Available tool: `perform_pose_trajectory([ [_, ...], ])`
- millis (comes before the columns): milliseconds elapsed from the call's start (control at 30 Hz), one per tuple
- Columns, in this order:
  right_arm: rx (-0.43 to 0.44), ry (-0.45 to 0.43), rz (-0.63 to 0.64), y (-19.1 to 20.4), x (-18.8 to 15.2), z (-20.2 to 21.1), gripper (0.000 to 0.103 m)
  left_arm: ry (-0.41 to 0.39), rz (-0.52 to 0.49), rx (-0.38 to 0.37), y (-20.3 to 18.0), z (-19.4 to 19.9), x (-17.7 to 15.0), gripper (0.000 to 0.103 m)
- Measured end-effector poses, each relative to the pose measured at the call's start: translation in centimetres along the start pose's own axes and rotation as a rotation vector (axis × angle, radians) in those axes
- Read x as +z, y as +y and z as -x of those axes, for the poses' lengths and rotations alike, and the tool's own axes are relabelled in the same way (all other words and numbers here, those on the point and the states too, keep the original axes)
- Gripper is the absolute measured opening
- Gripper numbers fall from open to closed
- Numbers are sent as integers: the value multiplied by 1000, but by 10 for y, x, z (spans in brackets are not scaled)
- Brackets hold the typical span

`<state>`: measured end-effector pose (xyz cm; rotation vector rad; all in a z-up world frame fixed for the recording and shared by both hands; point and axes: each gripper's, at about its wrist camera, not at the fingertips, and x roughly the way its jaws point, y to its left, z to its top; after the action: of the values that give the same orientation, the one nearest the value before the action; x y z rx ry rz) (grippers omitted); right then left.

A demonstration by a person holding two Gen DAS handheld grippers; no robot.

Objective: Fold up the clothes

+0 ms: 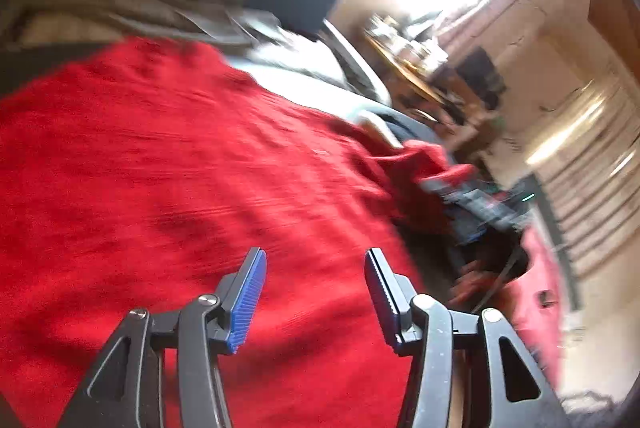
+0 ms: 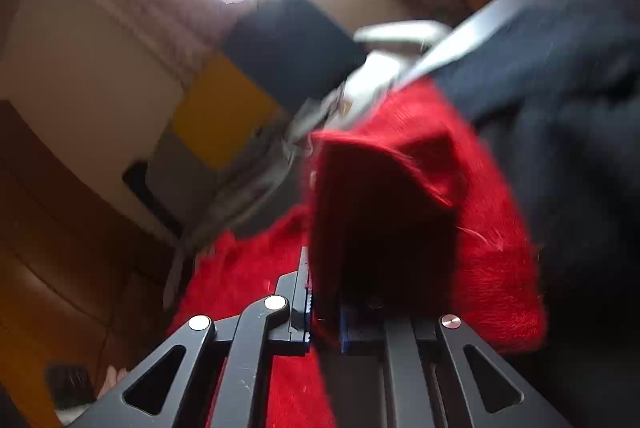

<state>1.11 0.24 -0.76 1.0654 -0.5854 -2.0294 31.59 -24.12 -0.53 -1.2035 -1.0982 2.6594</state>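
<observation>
Right hand-held gripper [image 2: 325, 302] clamped on fuzzy red knit fold [image 2: 384, 195], draped at 12 o'clock. Left hand-held gripper [image 1: 316, 294] spread, empty, ribbed blue pads [image 1: 248, 302] over flat red sweater [image 1: 160, 167].

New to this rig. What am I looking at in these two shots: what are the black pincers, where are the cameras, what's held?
There is no robot arm here. A person holds a pair of hand tongs in each hand, and a fisheye camera on each looks forward along its two fingers. The job is folding clothes.

The left wrist view shows the left tongs open, with nothing between their blue pads, over a red sweater spread flat. The other tongs show blurred at the sweater's far edge.

The right wrist view shows the right tongs shut on a fold of that red sweater, lifted above the rest of it. A dark blue garment lies beside it.

Both pictures are motion blurred. The background is a room with a bright window and a cluttered wooden table.
</observation>
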Motion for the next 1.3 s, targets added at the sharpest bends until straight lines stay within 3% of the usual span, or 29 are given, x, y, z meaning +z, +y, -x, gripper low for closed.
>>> perform_pose_trajectory([
  [167,-56,74,49,0,-32,-27,12,141,100,-177,-25,-73,34,53],
  [400,-73,63,279,30,-30,-19,15,257,112,-309,-57,-136,75,59],
  [433,-81,59,338,40,-33,-15,17,269,116,-307,-57,-142,80,60],
  [533,-128,58,567,67,-50,-8,43,311,112,-293,-55,-154,88,61],
  [600,-144,61,714,82,-65,-5,66,332,106,-280,-51,-158,91,61],
  [667,-174,54,831,94,-80,-5,74,334,78,-259,-47,-153,89,61],
  [733,-199,61,964,109,-101,-10,77,333,-5,-249,-52,-144,85,62],
  [833,-226,80,1124,126,-128,-14,79,319,-219,-208,-78,-126,79,62],
  [900,-263,93,1207,127,-141,-16,90,335,-355,-204,-94,-118,71,62],
  [933,-289,102,1243,126,-148,-17,90,338,-385,-187,-96,-115,69,62],
  [1033,-324,119,1330,127,-165,-14,90,372,-373,-143,-86,-114,66,62],
  [1100,-334,121,1371,127,-175,-9,90,353,-348,-88,-71,-111,64,62],
  [1300,-321,127,1252,117,-176,13,93,302,-255,-28,-38,-116,62,62],
])
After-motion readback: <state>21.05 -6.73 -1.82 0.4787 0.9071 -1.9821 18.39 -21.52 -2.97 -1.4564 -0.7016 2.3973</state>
